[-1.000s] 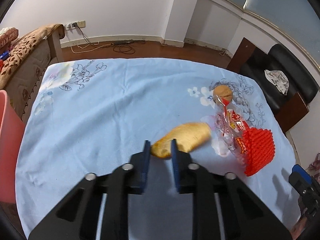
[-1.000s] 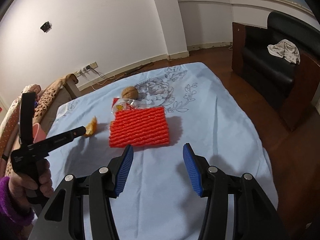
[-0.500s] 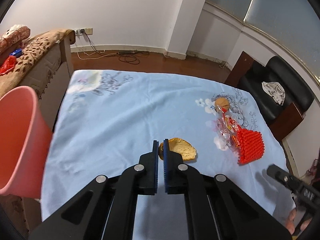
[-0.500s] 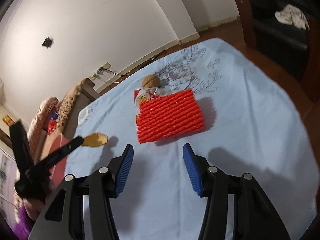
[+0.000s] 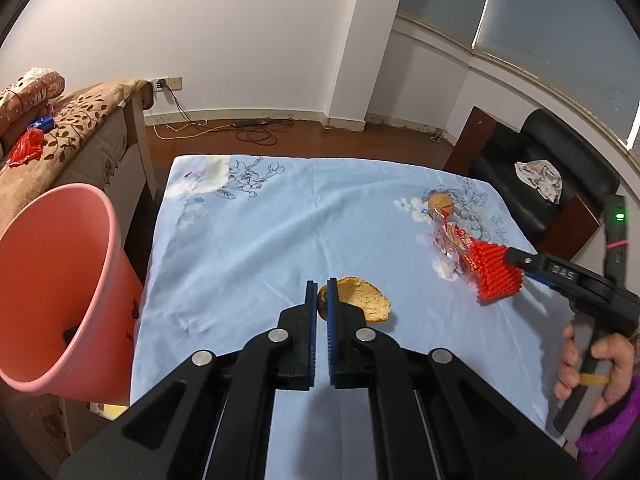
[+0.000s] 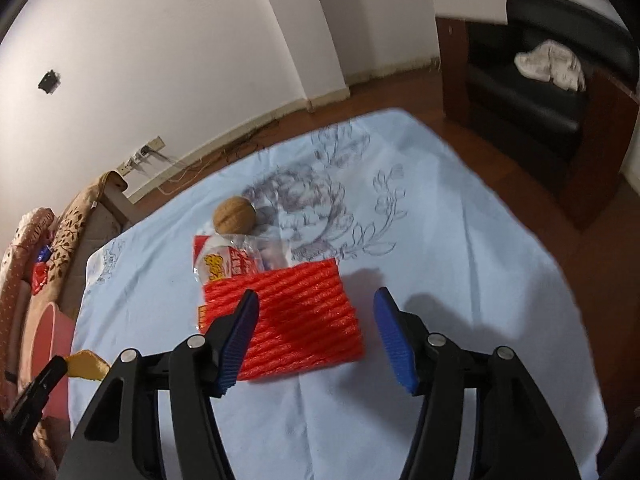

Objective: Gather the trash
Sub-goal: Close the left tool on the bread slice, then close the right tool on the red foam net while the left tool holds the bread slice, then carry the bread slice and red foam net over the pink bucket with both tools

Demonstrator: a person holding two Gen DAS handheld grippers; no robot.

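Note:
My left gripper [image 5: 321, 298] is shut on an orange peel [image 5: 360, 299] and holds it above the blue tablecloth [image 5: 260, 240]; the peel also shows in the right wrist view [image 6: 86, 365]. A pink bin [image 5: 52, 292] stands at the left of the table. My right gripper [image 6: 316, 332] is open just above a red foam net [image 6: 296, 320], which also shows in the left wrist view [image 5: 496, 276]. A clear and red snack wrapper [image 6: 232, 258] and a walnut [image 6: 234, 220] lie beyond the net.
A brown patterned sofa [image 5: 60, 128] stands left of the table, behind the bin. A black armchair [image 6: 532, 92] with a white cloth [image 6: 548, 64] stands at the right. Cables [image 5: 248, 132] lie on the wooden floor by the wall.
My left gripper closed on the orange peel, lifted it and moved back towards the pink bin. My right gripper moved forward over the red foam net, still open.

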